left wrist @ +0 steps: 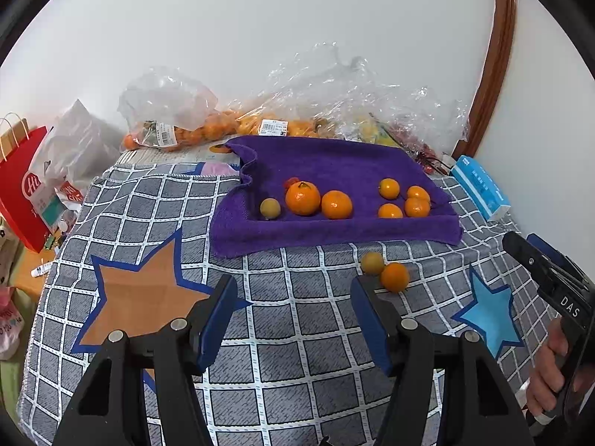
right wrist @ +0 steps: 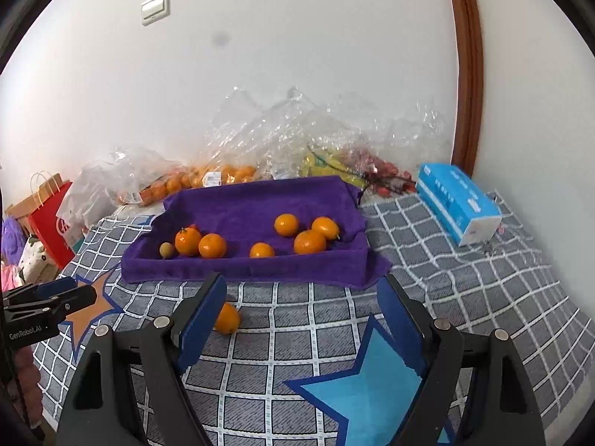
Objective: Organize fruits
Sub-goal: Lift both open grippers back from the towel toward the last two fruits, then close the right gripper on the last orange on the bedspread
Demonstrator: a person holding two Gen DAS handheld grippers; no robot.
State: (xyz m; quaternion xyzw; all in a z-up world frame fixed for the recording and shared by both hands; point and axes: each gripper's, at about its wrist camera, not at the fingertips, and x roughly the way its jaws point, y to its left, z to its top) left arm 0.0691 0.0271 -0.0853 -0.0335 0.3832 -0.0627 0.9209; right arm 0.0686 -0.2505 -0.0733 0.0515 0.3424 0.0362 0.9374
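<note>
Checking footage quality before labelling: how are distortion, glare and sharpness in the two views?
Left wrist view: strong fisheye bending, dark corners; glare on the plastic bags; fruit on the purple towel sharp. Right wrist view: same curvature, bowed door frame, a grey smudge on the wall.

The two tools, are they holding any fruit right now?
No. The left tool and the right tool are both open and empty. The orange fruit and the yellowish fruit lie loose on the checked cloth.

Purple towel plush cloth; checked cover woven; oranges glossy; bags crinkled clear plastic.
</note>
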